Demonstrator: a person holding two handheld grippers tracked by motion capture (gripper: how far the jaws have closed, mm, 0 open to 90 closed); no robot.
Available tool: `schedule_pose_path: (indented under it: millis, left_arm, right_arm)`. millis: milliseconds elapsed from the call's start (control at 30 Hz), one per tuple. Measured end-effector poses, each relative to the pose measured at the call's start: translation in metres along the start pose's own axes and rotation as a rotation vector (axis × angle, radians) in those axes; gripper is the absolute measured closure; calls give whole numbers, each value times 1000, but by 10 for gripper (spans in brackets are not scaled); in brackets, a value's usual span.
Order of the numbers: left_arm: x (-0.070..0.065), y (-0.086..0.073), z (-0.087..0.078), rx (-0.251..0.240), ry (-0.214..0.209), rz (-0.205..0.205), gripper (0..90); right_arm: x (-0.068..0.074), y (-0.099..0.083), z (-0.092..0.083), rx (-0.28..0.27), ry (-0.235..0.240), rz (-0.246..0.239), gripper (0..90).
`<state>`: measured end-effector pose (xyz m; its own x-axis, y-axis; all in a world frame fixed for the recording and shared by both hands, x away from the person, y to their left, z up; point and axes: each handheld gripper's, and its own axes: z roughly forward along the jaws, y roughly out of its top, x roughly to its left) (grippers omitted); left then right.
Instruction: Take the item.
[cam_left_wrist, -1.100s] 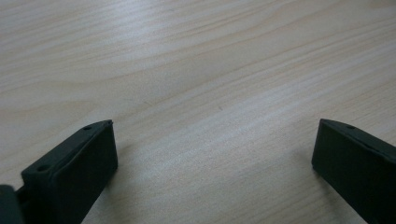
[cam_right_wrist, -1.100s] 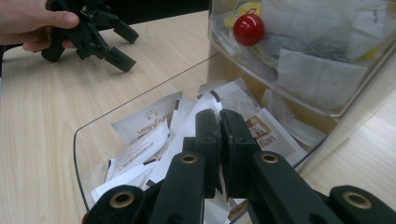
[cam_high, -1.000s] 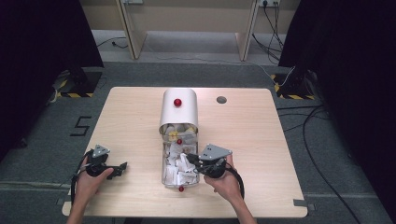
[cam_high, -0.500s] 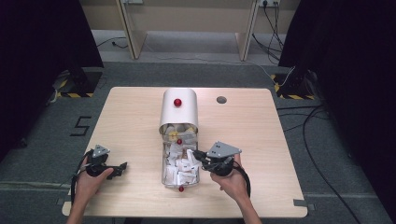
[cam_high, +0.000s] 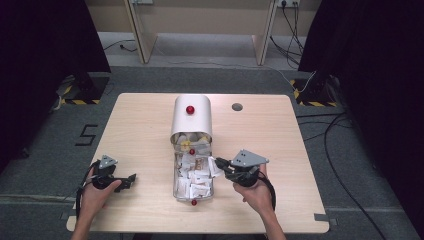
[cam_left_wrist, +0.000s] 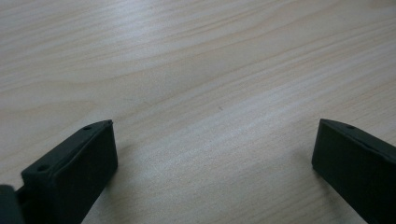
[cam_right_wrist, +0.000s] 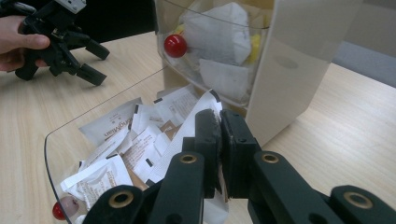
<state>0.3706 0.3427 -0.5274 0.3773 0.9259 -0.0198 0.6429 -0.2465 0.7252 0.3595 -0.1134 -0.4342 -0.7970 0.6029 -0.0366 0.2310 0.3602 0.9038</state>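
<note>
- The room is dim at the sides, with dark curtains, a grey floor and cables on it; in the middle stands a light wooden table (cam_high: 150, 125)
- In the middle of the high view a clear tray (cam_high: 176, 187) lies on the table, long and thin, running from the white cover (cam_high: 192, 116) in the upper middle down toward the bottom edge
- The tray is full of small white packets (cam_high: 195, 176); red knobs show on the cover, part way along the tray and at its near end
- The right gripper (cam_high: 222, 164) is just right of the tray, in the lower middle of the high view, and points left toward it
- Its jaws are squeezed together on one white packet (cam_right_wrist: 196, 122); in the right gripper view the packet sticks up past the jaw tips, over the tray's right edge
- The held packet stands long-ways along the jaws, so I think it has to go sideways, away from the tray, to come free of the pile
- The right hand is much nearer the tray than the left one
- The left gripper (cam_high: 131, 178) rests low at the lower left of the high view, well apart from the tray, jaws wide apart with only bare wood between them
- Some packets have brown print; I can see a few letters on one, but they are too small to read
- A "5" is marked on the floor at the left of the high view
</note>
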Motion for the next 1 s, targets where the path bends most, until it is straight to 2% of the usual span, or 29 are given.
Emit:
schedule_pose_path:
  millis: [267,767,1000]
  left_arm:
    - [0,0,0,-1,0,-1,0]
    - [0,0,0,-2,0,-2,0]
    - [0,0,0,-2,0,-2,0]
  right_arm:
    - [-5,0,-5,-7,-19,3,863]
    - [-27,-3,-26,-41,-86,46,863]
    - [-35,-8,-28,-31,-111,61,861]
